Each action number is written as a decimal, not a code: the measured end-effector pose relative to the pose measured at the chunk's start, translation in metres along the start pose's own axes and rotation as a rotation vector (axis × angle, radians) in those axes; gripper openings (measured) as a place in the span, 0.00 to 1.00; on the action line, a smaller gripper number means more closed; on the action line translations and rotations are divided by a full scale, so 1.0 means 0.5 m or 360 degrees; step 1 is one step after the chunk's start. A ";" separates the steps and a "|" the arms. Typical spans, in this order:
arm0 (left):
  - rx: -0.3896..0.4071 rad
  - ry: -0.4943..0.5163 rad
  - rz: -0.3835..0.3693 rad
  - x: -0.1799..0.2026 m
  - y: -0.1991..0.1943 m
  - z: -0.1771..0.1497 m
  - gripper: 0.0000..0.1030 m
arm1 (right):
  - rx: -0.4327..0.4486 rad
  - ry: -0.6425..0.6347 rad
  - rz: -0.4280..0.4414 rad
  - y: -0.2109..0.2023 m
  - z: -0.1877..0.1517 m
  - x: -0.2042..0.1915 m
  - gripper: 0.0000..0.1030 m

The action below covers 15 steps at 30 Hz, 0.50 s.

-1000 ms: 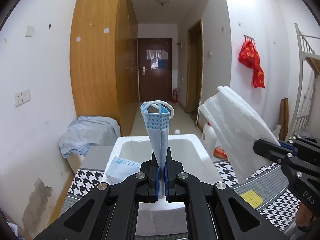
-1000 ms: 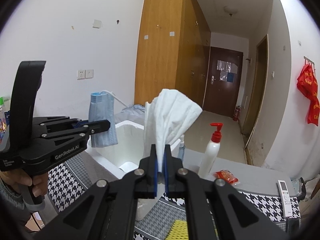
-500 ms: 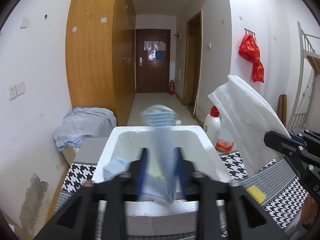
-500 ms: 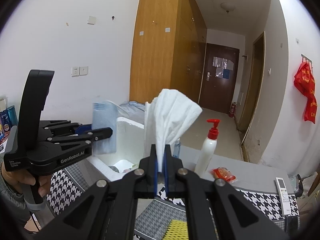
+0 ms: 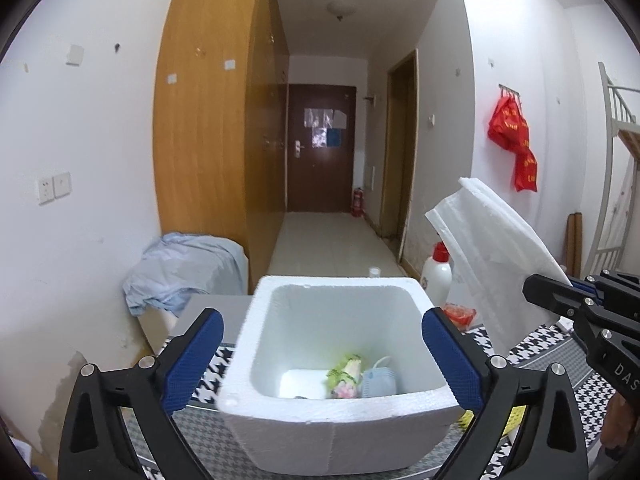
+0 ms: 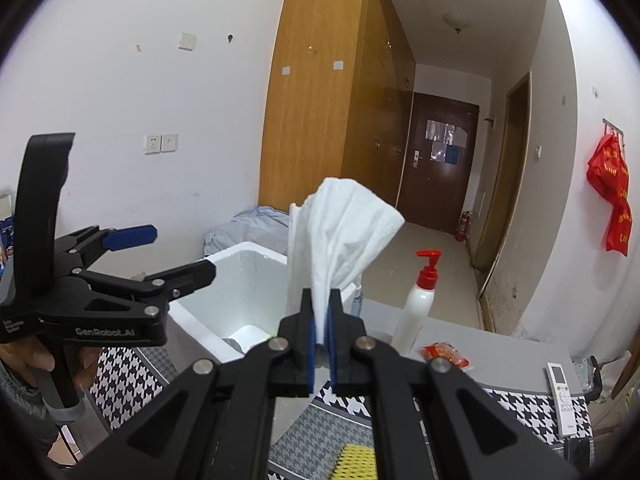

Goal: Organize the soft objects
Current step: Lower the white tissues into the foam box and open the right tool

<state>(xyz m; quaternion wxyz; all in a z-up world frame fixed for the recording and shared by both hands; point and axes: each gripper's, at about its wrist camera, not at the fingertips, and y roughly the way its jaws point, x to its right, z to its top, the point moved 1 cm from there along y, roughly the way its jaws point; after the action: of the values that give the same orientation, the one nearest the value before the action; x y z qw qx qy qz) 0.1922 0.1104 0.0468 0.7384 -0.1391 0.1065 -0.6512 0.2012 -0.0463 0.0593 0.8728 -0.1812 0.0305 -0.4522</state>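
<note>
The white foam box (image 5: 248, 344) stands on the table right in front of my left gripper (image 5: 322, 320). Its jaws are opening wide above the near rim, with nothing between the blue pads (image 5: 192, 356). A folded blue face mask (image 5: 378, 382) lies on the box floor beside a green and pink soft item (image 5: 344, 376). My right gripper (image 6: 320, 308) is shut on a white cloth (image 6: 340, 232) that stands up from its fingers, to the right of the box. In the right wrist view the left gripper (image 6: 182, 250) hangs over the box's left side.
A white pump bottle with a red top (image 6: 420, 304), a red packet (image 6: 442, 354) and a remote (image 6: 560, 388) sit on the table's right part. A yellow sponge (image 6: 356, 460) lies near the front. A pale blue cloth pile (image 5: 180, 268) rests left of the box.
The left jaws went from shut on the blue mask to wide open, and the mask fell into the foam box. The right gripper kept still with the white cloth.
</note>
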 end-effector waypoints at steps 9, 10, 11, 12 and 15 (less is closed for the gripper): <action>0.0022 -0.0006 0.0064 -0.037 -0.035 -0.005 0.99 | 0.0005 -0.0022 0.0035 0.006 0.011 -0.027 0.07; 0.0024 -0.0008 0.0070 -0.041 -0.039 -0.005 0.99 | 0.0003 -0.0023 0.0037 0.009 0.012 -0.030 0.07; 0.0027 -0.0008 0.0078 -0.043 -0.042 -0.005 0.99 | 0.0002 -0.0027 0.0039 0.010 0.013 -0.034 0.07; 0.0032 -0.0009 0.0091 -0.046 -0.046 -0.006 0.99 | 0.0002 -0.0032 0.0040 0.012 0.014 -0.037 0.07; 0.0047 -0.0016 0.0101 -0.056 -0.059 -0.009 0.99 | -0.0003 -0.0034 0.0052 0.018 0.018 -0.045 0.07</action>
<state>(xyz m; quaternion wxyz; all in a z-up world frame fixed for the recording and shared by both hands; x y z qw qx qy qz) 0.1595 0.1343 0.0519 0.7612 -0.1281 0.0975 -0.6282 0.1968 -0.0209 0.0619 0.8802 -0.1864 0.0247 -0.4358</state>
